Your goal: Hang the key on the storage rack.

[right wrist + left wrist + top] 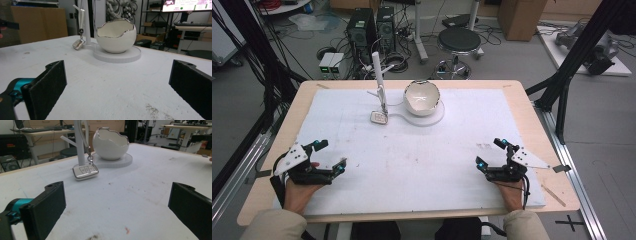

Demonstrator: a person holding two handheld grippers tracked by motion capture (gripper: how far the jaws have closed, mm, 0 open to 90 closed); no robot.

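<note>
Both grippers rest at the near table edge, well apart from the work. Left gripper and right gripper: jaws spread, empty. The silver-and-white car key fob hangs by its strap from the white stand, its lower edge touching the white mat beside the white eggshell-shaped ceramic bowl, within reach.

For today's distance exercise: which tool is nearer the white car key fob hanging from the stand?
Left. The left tool sits below-left of the white car key fob; the right tool lies farther, below-right.

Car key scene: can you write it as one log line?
left gripper: open, empty | right gripper: open, empty | car key: hangs from white stand, touching mat | egg-shaped bowl: beside stand
</note>
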